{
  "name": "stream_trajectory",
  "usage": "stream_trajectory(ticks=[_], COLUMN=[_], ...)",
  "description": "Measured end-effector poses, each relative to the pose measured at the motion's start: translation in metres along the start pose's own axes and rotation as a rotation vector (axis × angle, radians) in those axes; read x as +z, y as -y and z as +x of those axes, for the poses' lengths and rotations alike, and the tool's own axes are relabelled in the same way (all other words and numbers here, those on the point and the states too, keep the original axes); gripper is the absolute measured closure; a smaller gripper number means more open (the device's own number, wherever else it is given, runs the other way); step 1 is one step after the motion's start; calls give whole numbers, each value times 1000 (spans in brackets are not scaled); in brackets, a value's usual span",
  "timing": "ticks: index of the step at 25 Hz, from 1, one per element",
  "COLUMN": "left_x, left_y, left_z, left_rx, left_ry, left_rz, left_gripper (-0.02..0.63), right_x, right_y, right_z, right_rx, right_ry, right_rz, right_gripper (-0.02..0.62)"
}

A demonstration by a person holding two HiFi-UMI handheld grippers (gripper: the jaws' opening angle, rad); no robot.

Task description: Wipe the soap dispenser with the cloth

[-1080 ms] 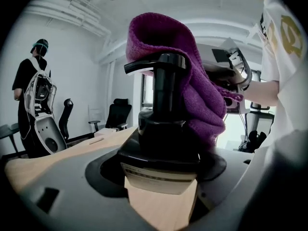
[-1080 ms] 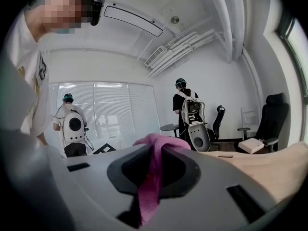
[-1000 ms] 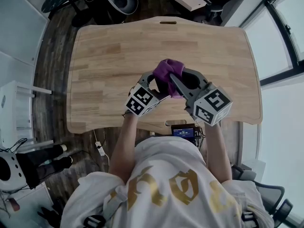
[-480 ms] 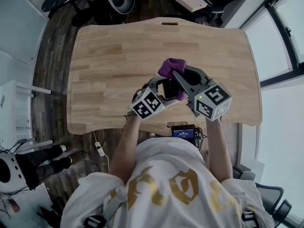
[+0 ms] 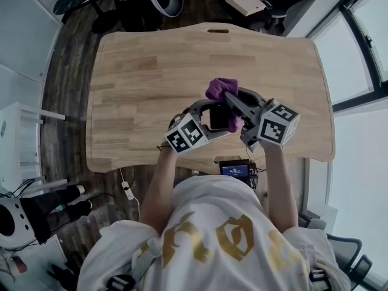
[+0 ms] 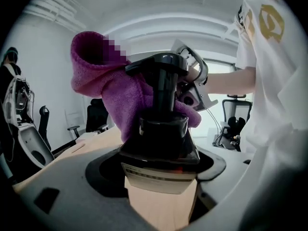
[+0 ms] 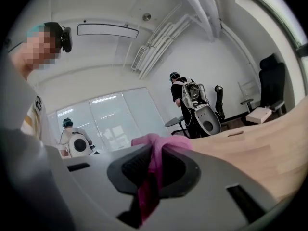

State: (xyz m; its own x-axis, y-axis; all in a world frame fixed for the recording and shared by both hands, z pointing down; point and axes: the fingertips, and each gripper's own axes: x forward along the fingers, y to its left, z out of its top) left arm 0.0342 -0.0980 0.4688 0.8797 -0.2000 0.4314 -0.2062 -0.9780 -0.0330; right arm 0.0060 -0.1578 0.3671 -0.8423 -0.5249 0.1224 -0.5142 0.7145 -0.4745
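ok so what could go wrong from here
The cloth is draped against the pump head of the soap dispenser; pushing there might squirt soap or twist the bottle in the left gripper. The right gripper pinches only a thin fold of cloth, which could slip out mid-wipe.

Light wood tabletop (image 5: pixel 139 71) w/ slot (image 5: pixel 217 30) at far edge, over dark plank floor (image 5: pixel 70 83)

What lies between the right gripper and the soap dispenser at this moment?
The purple cloth. The right gripper is shut on it, and it lies against the pump of the soap dispenser. The left gripper view shows this best.
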Motion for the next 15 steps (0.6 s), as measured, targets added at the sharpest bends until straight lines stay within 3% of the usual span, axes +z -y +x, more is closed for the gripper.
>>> stream_trajectory(ticks=[8, 15], left_x=[4, -10], left_y=[-13, -20], left_z=[-5, -3], left_rx=[35, 61], left_ry=[24, 10], left_rz=[-29, -76], left_gripper=[235, 235], right_x=[-20, -34], right_y=[7, -2], right_z=[-5, -9], right_rx=[-54, -12], right_ry=[-95, -122], right_rz=[-49, -40], right_gripper=[560, 560])
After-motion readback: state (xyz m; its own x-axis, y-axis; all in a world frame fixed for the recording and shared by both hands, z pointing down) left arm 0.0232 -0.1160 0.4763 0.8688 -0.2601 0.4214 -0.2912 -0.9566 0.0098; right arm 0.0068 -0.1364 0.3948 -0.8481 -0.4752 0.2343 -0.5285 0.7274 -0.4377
